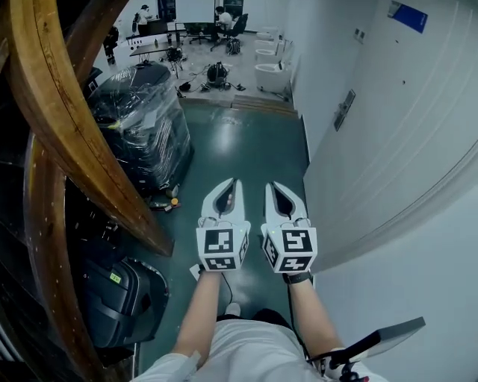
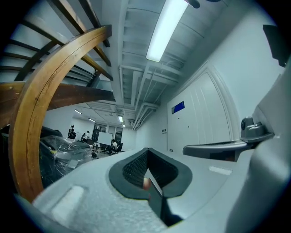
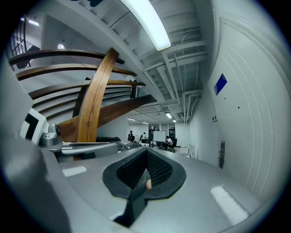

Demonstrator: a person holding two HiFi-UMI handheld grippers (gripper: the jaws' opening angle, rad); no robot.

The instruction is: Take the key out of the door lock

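Note:
Both grippers are held side by side in front of the person, over the green floor. The left gripper [image 1: 228, 183] is shut with nothing between its pads, and so is the right gripper [image 1: 278, 187]. The white door [image 1: 388, 134] stands to their right. It carries a dark handle plate [image 1: 344, 110], which the right gripper view shows as a plate [image 3: 221, 154] further ahead. A key is too small to make out. A grey lever handle [image 1: 377, 342] juts out by the person's right hip. The left gripper view shows shut jaws [image 2: 146, 150]; the right gripper view shows the same [image 3: 146, 151].
A curved wooden stair rail [image 1: 67, 134] fills the left. Below it stand a plastic-wrapped load [image 1: 142, 119] and a black case [image 1: 123, 298]. White fixtures [image 1: 270, 71] line the far wall. People sit at desks [image 1: 224, 19] at the back. A blue sign [image 1: 408, 16] is on the door wall.

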